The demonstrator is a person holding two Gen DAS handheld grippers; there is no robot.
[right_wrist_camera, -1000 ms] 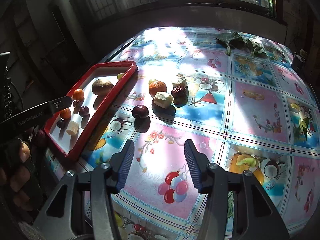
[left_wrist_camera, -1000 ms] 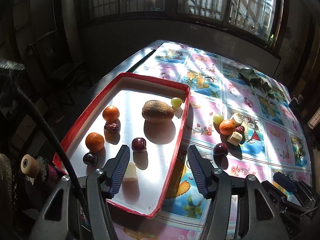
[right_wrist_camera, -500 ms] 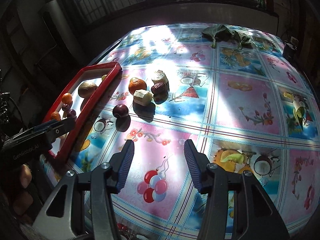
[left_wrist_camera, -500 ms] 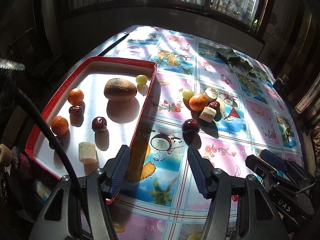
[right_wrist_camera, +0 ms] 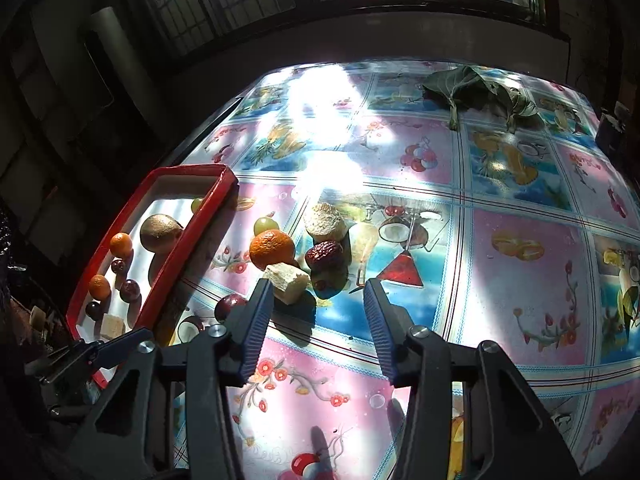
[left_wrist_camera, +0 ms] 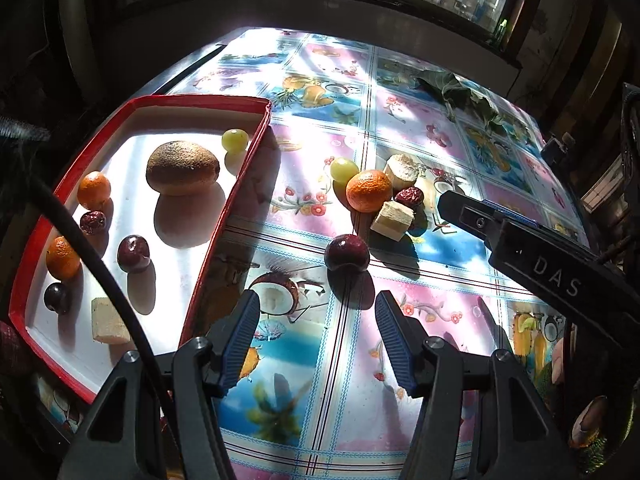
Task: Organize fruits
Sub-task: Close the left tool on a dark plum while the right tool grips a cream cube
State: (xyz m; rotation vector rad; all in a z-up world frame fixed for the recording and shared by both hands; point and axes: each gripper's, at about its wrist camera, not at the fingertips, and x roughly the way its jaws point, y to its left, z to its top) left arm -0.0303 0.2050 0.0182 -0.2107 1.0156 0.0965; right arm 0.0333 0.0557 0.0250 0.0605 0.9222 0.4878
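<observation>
A red-rimmed white tray (left_wrist_camera: 240, 168) holds a kiwi (left_wrist_camera: 182, 167), two oranges, a grape, dark plums, a date and a pale chunk. On the cloth lie a dark plum (left_wrist_camera: 346, 253), an orange (left_wrist_camera: 369, 191), a green grape (left_wrist_camera: 343, 169), a date (left_wrist_camera: 409, 197) and two pale chunks (left_wrist_camera: 392, 221). My left gripper (left_wrist_camera: 316, 326) is open and empty, just short of the plum. My right gripper (right_wrist_camera: 318, 312) is open and empty, close in front of the date (right_wrist_camera: 324, 255) and chunk (right_wrist_camera: 289, 278). The right gripper also shows in the left wrist view (left_wrist_camera: 520, 240).
A fruit-patterned oilcloth (right_wrist_camera: 520, 248) covers the table. Green leaves (right_wrist_camera: 480, 92) lie at the far right side. A wall with barred windows stands behind the table. The tray (right_wrist_camera: 176, 256) sits near the table's left edge.
My left gripper has swung right from over the tray to the dark plum on the cloth. My right gripper has moved forward to the fruit cluster. Both stay open.
</observation>
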